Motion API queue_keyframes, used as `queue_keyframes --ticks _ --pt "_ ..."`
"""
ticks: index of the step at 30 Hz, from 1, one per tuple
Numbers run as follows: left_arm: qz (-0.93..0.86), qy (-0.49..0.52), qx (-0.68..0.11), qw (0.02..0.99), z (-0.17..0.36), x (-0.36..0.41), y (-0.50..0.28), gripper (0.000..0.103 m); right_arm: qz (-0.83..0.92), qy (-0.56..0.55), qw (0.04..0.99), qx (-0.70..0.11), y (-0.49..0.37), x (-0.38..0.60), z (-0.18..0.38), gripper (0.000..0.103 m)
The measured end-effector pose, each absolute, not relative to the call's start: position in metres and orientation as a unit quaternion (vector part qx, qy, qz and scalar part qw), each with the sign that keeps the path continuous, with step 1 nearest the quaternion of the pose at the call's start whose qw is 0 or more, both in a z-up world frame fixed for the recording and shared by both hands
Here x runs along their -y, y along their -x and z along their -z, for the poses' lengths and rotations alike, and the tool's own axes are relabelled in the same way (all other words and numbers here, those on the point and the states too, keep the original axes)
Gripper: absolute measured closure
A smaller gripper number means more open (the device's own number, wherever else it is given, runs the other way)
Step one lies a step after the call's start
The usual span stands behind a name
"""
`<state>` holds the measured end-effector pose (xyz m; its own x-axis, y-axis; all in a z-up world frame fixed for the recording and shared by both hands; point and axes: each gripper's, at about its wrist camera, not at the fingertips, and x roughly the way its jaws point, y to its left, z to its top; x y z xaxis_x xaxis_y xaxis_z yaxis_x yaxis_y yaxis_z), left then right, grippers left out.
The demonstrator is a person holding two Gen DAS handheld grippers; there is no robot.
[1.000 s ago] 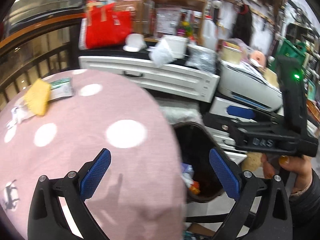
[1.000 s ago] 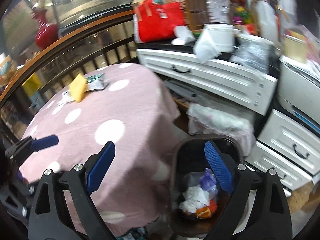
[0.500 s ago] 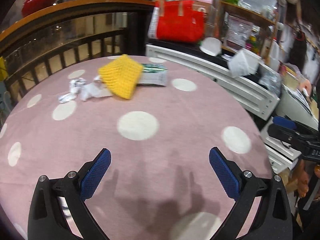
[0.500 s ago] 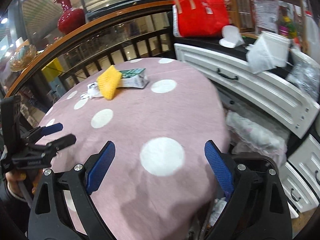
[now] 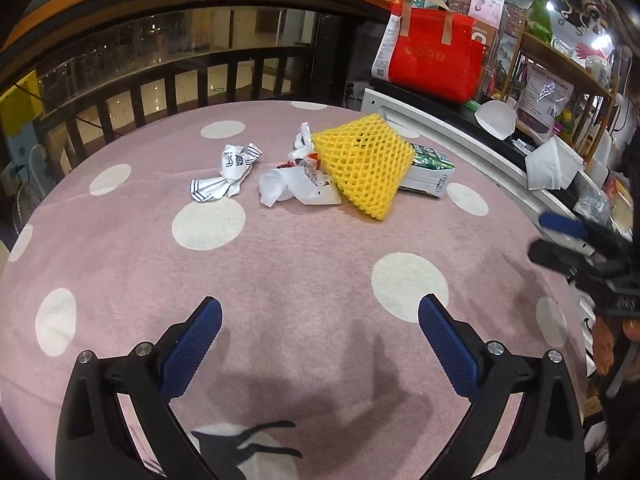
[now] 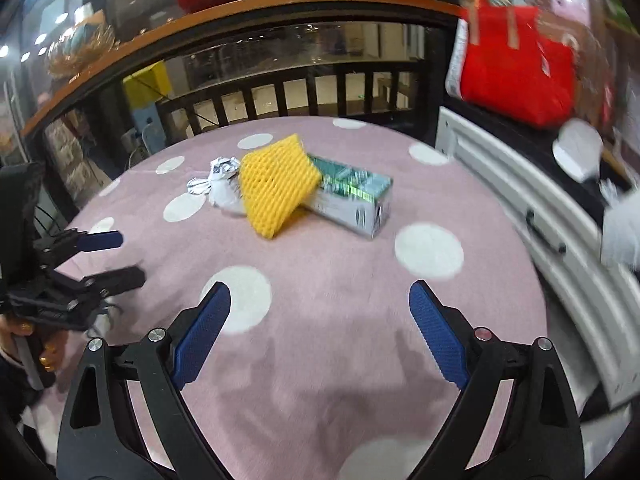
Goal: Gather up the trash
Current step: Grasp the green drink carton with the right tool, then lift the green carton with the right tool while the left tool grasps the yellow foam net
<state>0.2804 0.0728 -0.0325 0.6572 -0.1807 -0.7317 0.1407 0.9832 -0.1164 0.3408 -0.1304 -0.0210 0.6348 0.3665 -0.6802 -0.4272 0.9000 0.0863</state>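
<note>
Jaws apart, yellow foam net well ahead

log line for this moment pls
left claw open, empty | right claw open, empty | foam net, carton, wrappers on table

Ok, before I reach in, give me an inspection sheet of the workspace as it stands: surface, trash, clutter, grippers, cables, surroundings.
Surface: round table under a pink cloth with white dots.
Job's things: yellow foam net lying over a green-and-white carton; crumpled white plastic bag against the net; crumpled printed wrapper apart, further left.
Clutter: nothing seen on the cloth besides the trash.
Grippers: left gripper open, empty, above the cloth; right gripper open, empty.
Cables: nothing seen.
Surroundings: dark railing behind; white drawer unit to the right, red bag on it.
</note>
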Motion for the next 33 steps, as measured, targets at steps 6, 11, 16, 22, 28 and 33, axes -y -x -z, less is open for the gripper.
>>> queue_keyframes --ticks 6,11,16,22,28,33 --pt "0.103 0.020 -0.411 0.905 0.037 -0.074 -0.287 0.006 -0.263 0.113 0.879 -0.380 -0.416 0.114 0.015 0.013" --pt "0.110 0.025 -0.420 0.900 0.041 -0.078 -0.290 0.006 -0.299 0.187 0.840 -0.412 -0.461 0.098 0.025 0.013" --pt "0.117 0.042 -0.427 0.895 0.044 -0.082 -0.292 0.006 -0.325 0.261 0.795 -0.441 -0.488 0.076 0.044 0.013" --pt "0.122 0.036 -0.435 0.892 0.048 -0.080 -0.301 0.006 -0.337 0.309 0.773 -0.441 -0.499 0.057 0.061 0.025" --pt "0.122 0.034 -0.431 0.893 0.046 -0.076 -0.312 0.006 -0.350 0.291 0.766 -0.454 -0.501 0.056 0.062 0.053" --pt "0.124 0.029 -0.428 0.895 0.045 -0.066 -0.322 0.006 -0.336 0.241 0.787 -0.458 -0.491 0.073 0.056 0.054"
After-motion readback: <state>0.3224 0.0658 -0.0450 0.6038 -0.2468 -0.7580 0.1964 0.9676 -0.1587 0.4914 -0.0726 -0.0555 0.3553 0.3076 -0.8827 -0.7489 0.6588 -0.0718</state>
